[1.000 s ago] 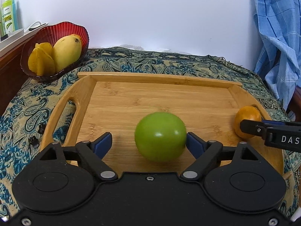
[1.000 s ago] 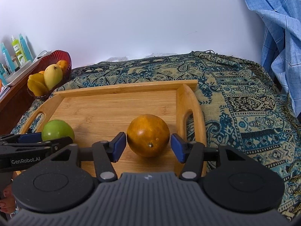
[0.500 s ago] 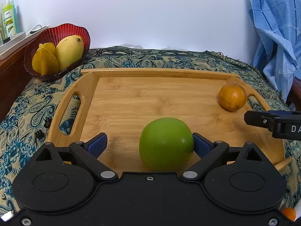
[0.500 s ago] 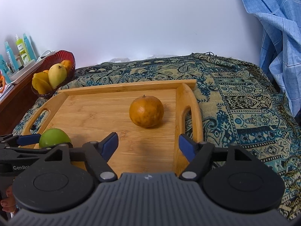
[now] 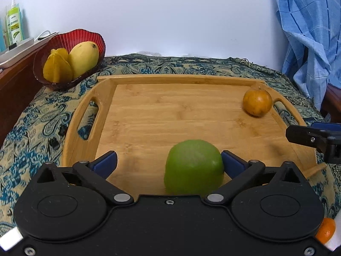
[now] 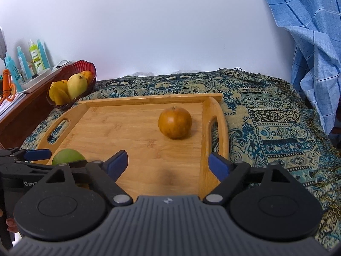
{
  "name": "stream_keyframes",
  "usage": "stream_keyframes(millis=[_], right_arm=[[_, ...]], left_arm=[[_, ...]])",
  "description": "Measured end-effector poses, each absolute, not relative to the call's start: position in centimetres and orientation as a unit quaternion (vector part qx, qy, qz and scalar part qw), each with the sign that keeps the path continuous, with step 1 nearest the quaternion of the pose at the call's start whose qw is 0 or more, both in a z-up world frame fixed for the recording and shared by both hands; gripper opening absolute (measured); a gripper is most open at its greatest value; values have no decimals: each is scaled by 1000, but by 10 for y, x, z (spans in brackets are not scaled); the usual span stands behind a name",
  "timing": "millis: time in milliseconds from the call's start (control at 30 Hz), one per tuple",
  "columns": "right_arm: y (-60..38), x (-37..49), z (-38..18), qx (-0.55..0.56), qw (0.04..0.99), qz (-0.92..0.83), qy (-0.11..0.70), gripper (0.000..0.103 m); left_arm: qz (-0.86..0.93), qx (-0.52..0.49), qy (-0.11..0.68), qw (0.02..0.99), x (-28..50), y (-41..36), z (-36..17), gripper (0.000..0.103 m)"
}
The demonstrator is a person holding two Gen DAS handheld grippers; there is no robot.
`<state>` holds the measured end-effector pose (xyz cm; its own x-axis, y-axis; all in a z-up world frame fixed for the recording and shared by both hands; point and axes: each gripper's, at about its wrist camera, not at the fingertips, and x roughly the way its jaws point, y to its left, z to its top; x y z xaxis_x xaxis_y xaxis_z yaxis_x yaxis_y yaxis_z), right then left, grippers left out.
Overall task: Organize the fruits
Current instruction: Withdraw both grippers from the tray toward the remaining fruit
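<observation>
A green round fruit (image 5: 194, 166) sits at the near edge of the wooden tray (image 5: 187, 79), between my left gripper's (image 5: 169, 163) wide-open fingers, against the right pad (image 5: 231, 164). It also shows in the right wrist view (image 6: 67, 156). An orange-brown round fruit (image 6: 174, 122) rests on the tray near its right handle, also in the left wrist view (image 5: 257, 103). My right gripper (image 6: 168, 165) is open and empty, well short of that fruit; its finger shows in the left wrist view (image 5: 307, 137).
A red bowl (image 5: 70, 42) with a mango and yellow fruits stands at the back left on the patterned cloth (image 6: 277, 117). A wooden shelf with bottles (image 6: 32, 57) is at the left. A blue cloth (image 5: 309, 32) hangs at the right.
Both grippers have drawn back toward me. The right gripper's jaws left the orange-brown fruit and opened wider. The green fruit now lies closer to the left gripper's body.
</observation>
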<state>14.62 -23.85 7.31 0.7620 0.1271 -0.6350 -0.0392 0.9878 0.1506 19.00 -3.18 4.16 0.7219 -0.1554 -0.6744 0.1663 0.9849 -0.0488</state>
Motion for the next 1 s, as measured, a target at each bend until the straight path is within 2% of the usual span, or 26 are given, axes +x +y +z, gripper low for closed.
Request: stream_keyframes(millis=[367, 633, 1000], right_arm=[[-239, 118, 75, 64, 942, 42, 326, 92], [-236, 85, 75, 50, 952, 40, 298, 102], [-227, 31, 61, 9, 957, 48, 287, 101]], left_arm=[[-100, 12, 352, 931, 159, -27, 47, 103], [-110, 9, 340, 934, 129, -21, 50, 103], [-130, 10, 330, 935, 74, -21, 48, 103]])
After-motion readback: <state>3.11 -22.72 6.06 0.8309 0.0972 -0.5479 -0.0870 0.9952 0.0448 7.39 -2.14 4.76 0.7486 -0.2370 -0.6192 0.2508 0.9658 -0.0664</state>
